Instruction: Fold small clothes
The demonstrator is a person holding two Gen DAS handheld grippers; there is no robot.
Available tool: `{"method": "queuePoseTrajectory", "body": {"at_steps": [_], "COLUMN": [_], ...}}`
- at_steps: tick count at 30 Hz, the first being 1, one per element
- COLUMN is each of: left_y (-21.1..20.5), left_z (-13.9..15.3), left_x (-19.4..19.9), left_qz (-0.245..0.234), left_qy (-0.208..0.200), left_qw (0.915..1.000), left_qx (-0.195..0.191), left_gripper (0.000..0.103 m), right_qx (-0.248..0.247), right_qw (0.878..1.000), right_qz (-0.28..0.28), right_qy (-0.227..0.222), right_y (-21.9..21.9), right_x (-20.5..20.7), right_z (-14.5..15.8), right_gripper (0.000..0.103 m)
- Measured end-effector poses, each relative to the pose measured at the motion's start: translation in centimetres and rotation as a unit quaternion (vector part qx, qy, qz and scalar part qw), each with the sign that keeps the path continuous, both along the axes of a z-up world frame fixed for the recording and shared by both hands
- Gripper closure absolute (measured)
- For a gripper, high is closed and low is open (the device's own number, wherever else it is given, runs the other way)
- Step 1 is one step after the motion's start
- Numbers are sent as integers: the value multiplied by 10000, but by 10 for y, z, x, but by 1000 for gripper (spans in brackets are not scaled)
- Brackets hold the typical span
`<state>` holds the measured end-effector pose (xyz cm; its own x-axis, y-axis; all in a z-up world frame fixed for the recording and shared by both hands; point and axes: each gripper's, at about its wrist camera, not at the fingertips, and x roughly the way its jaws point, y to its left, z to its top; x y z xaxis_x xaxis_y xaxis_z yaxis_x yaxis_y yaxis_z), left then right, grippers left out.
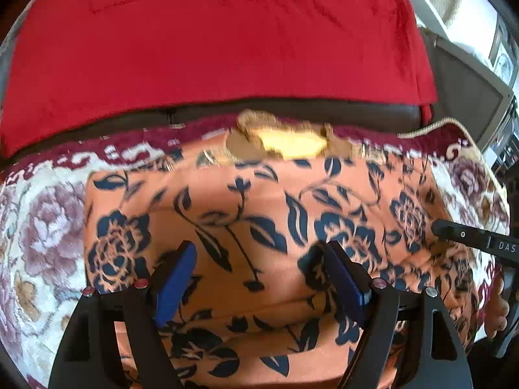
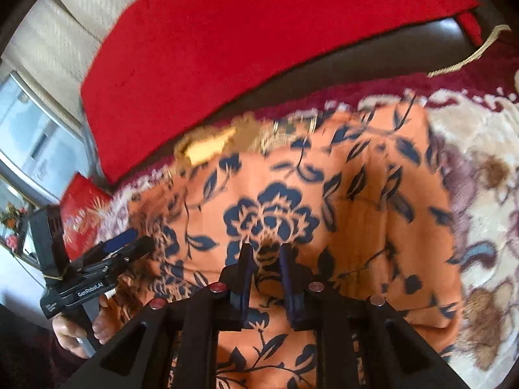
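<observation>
Two grippers are held over an orange garment [image 1: 246,201] with dark blue flowers, spread on a floral blanket [image 1: 45,214]. Wide-open left gripper [image 1: 259,278] fingers frame the cloth unpinched; right gripper [image 2: 264,269] fingers are nearly closed, grip on the cloth unclear

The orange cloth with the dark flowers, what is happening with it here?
A person is folding the orange flowered garment, which lies on a flowered blanket in front of a red cushion. The person holds a gripper in each hand. The left gripper hangs over the cloth with its jaws wide apart and nothing between them. The right gripper has its jaws close together over the cloth; whether they pinch any of it I cannot tell.
</observation>
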<state>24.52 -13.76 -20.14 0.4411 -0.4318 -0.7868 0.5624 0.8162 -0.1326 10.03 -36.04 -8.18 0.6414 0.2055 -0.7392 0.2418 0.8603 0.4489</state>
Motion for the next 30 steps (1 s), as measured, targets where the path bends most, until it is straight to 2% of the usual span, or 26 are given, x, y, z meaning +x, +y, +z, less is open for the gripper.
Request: {"method": "queuePoseTrajectory", "body": {"at_steps": [2,4,6,9,12,15,19,23,25,26,27,30], "left_y": [-5,-14,-17,-15,-14,-26,-18,17,39,57,74,129], "left_z": [-8,-21,-17,-2,6,-12,2,26,34,37,38,29], "left_x": [5,7,10,6,0,-5,-14,-30,-40,-50,-58,-74], "left_qz": [34,-10,57,31,32,-122,-85,124,277,363,452,782], "left_qy": [35,165,115,-53,-173,11,-91,-489,-596,-659,-687,-560], "left_qw": [9996,9988,9989,9999,9998,9984,9993,9986,9978,9972,9966,9954], "left_qx": [261,466,441,154,80,551,345,174,90,13,-46,-2], "left_gripper": [21,20,18,18,18,18,18,18,18,18,18,18], "right_qx": [-139,-128,29,-90,-215,-126,-180,-123,29,93,117,98], "right_qw": [9998,9990,9993,9998,9996,9993,9997,9989,9972,9962,9949,9909], "right_qz": [-122,-193,-197,-137,-175,-144,-119,-125,-276,-386,-515,-793], "right_qy": [44,379,331,105,43,335,93,-426,-699,-772,-860,-1087], "right_y": [-5,-11,-15,-16,-16,-17,-15,-19,-27,-31,-35,-42], "right_x": [-1,2,0,-7,-12,-7,-15,-41,-68,-83,-100,-143], "right_z": [-1,-14,-20,-5,0,-16,-2,20,25,26,27,33], "right_gripper": [82,84,84,84,82,79,79,79,65,41,27,27]}}
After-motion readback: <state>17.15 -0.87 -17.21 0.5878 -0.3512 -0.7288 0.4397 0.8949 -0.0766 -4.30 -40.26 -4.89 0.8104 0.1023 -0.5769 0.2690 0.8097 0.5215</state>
